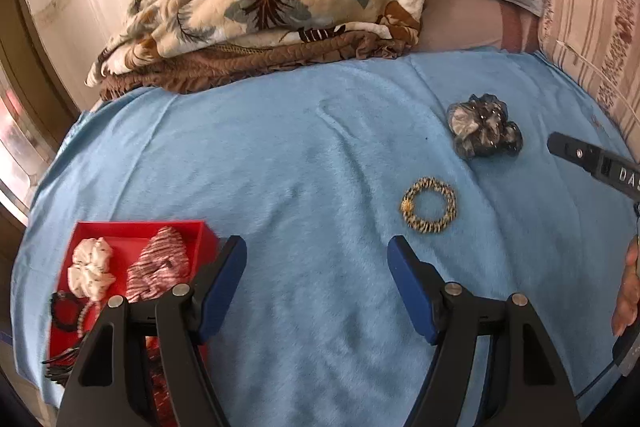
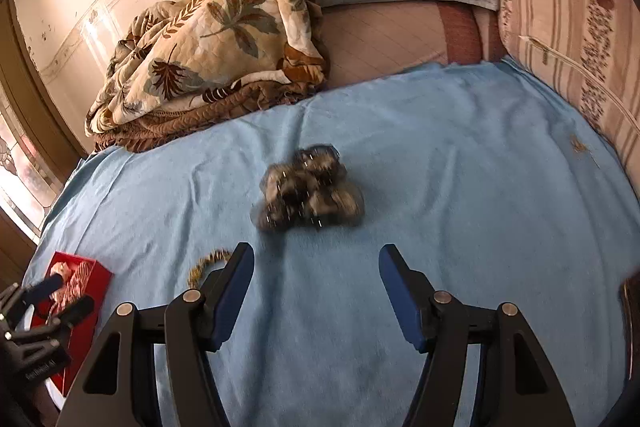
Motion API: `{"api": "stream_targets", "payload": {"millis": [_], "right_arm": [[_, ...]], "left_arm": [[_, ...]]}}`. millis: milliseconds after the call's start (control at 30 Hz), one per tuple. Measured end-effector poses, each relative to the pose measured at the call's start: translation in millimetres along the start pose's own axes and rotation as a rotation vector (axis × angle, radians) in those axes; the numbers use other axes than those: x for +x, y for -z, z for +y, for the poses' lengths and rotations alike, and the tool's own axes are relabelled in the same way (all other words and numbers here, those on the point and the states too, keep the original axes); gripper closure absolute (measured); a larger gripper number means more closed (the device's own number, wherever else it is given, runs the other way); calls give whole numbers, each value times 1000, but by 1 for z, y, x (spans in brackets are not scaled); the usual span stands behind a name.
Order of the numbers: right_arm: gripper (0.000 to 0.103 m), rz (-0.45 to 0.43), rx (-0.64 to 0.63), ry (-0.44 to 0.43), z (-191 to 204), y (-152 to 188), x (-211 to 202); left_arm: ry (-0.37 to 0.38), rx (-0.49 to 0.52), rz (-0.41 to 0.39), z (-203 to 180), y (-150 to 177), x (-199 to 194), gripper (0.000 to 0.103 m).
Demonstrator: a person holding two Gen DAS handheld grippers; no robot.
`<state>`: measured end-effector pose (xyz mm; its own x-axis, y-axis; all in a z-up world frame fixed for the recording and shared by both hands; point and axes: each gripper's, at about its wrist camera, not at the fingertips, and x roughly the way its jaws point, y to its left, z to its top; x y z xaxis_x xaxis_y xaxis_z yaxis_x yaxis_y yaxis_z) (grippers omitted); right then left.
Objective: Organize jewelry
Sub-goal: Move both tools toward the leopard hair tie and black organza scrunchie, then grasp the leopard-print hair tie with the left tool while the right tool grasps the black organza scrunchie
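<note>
Both tools empty, fingers spread wide; left tool hangs just beside red tray on blue blanket (white scrunchie, striped scrunchie already inside, so tray seems collecting point); right tool faces dark scrunchie, probably next pick; beaded bracelet lies loose between.

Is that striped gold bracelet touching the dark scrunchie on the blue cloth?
Apart. The left wrist view shows bare blue cloth between the bracelet and the scrunchie.
</note>
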<state>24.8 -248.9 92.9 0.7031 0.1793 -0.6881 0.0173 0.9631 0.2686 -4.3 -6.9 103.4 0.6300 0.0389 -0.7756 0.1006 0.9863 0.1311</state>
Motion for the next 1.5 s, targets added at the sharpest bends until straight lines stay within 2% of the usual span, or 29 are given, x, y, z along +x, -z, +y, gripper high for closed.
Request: {"api": "stream_targets", "payload": {"millis": [100,300,467,733,800,933,1033,1133,1167,1200,1233,1333,1500], "right_arm": [[25,-16,-2,1,1,-15,16],[25,45,10,3,-8,-20,60],[25,55,-30,20,-10,-20,76],[25,92,-16,12,-19,-16,99],[25,99,-22,13,-19,-14,102],[25,97,-32,22,-18,-12,104],[25,92,-39,29,-17,-12,105],[25,88,-51,40,-15,-11,106],[29,86,-54,47,-15,-11,106],[35,84,-58,48,-15,-11,105],[50,86,-65,48,-14,-11,105],[74,104,-64,10,-13,-12,105],[81,90,-61,-12,-6,-14,96]], "left_arm": [[14,-13,0,-8,-8,13,31],[52,-3,44,-30,-21,51,31],[70,25,84,-43,-24,80,31],[139,21,108,-57,-22,98,31],[154,30,119,-61,-22,102,39],[191,8,154,-61,-21,111,43],[173,10,139,-64,-21,111,47],[148,31,122,-70,-20,108,76],[142,38,119,-72,-20,107,90],[141,42,121,-73,-20,105,90],[155,35,123,-73,-21,104,90],[183,22,116,-73,-20,95,90],[217,10,90,-70,-22,73,90]]}}
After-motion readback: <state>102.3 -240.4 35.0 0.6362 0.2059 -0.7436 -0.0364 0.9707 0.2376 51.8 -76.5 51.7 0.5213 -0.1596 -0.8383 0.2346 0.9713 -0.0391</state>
